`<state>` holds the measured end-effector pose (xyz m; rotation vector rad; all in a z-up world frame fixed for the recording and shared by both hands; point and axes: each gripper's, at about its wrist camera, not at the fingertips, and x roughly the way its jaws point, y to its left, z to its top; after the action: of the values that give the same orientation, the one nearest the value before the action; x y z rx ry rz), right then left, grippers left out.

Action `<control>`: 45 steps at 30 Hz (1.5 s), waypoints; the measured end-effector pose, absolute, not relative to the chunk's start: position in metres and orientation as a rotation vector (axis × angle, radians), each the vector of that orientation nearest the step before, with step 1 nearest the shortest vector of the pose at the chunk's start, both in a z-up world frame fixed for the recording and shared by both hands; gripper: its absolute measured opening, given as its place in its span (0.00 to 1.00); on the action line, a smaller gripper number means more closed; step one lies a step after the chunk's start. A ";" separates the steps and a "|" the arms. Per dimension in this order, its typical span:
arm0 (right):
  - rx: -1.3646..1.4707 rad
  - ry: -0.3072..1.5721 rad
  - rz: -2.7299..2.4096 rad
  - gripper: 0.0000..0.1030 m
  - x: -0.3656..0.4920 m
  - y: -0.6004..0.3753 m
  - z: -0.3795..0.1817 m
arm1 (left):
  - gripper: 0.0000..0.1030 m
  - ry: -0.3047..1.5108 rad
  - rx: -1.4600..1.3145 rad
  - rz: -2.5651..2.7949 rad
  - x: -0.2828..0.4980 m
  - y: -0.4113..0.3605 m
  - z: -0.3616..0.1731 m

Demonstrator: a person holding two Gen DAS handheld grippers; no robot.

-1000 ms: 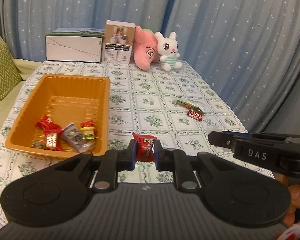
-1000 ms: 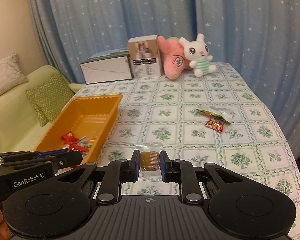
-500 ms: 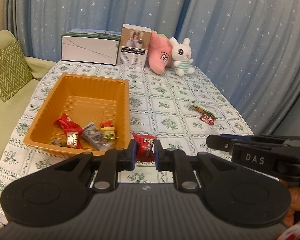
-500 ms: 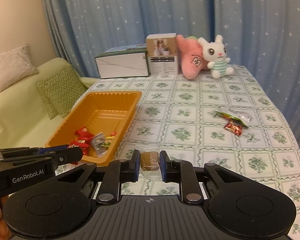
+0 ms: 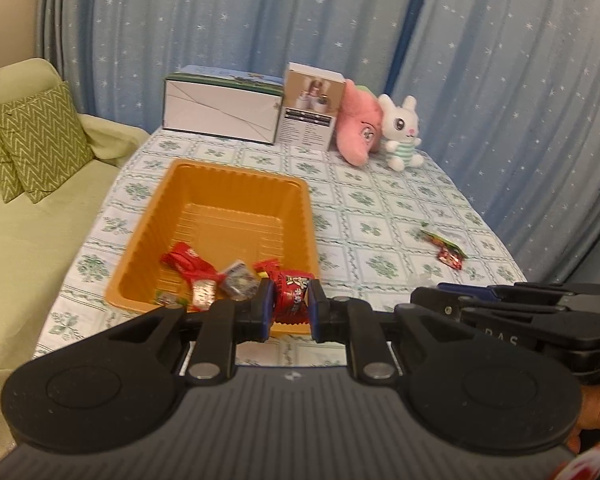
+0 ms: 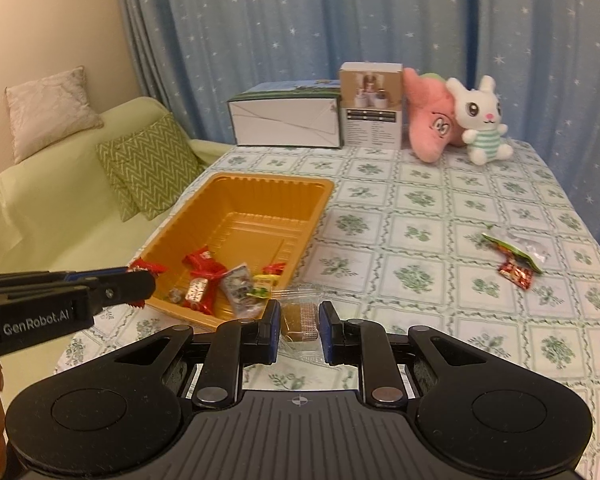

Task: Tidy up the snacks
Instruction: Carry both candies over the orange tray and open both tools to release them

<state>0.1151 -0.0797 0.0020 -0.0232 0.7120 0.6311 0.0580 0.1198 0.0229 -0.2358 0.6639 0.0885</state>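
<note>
The bench (image 6: pixel 480 332) has a green flower cloth on it. At its far end sit a white box (image 6: pixel 286 124), a small brown box (image 6: pixel 370 106), a pink plush (image 6: pixel 430 120) and a white bunny (image 6: pixel 482 120).

The orange tray (image 6: pixel 260 192) sits on the near left part of the bench. A few snacks already lie in its near end.

Two more snacks (image 6: pixel 516 260) lie on the cloth, well apart from the tray, on the right.

The left claw (image 5: pixel 291 309) is clamped on a red candy (image 5: pixel 292 300), which hangs over the tray's near right corner. The right claw (image 6: pixel 299 326) is clamped on a brown bar in a clear wrapper (image 6: pixel 300 316), just beside the tray's near edge, not over it yet.

I think this is the carrying step: both snacks are on their way to the tray. Next, each claw should be over the tray and then open up, so the snack drops inside and not on the cloth. The right one has a bit farther to go.
</note>
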 end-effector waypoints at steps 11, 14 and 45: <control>-0.054 0.725 0.684 0.20 0.129 -0.040 -0.003 | 0.15 0.670 -0.232 0.115 0.069 0.149 0.024; -0.060 0.726 0.694 0.20 0.135 -0.030 -0.003 | 0.15 0.676 -0.227 0.117 0.076 0.156 0.023; -0.055 0.804 0.716 0.20 0.251 0.045 -0.041 | 0.15 0.770 -0.184 0.084 0.197 0.225 -0.021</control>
<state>0.2507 0.0449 -0.0405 -0.0549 0.8044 0.7159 0.1971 0.2249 -0.0212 -0.1840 0.7699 0.0836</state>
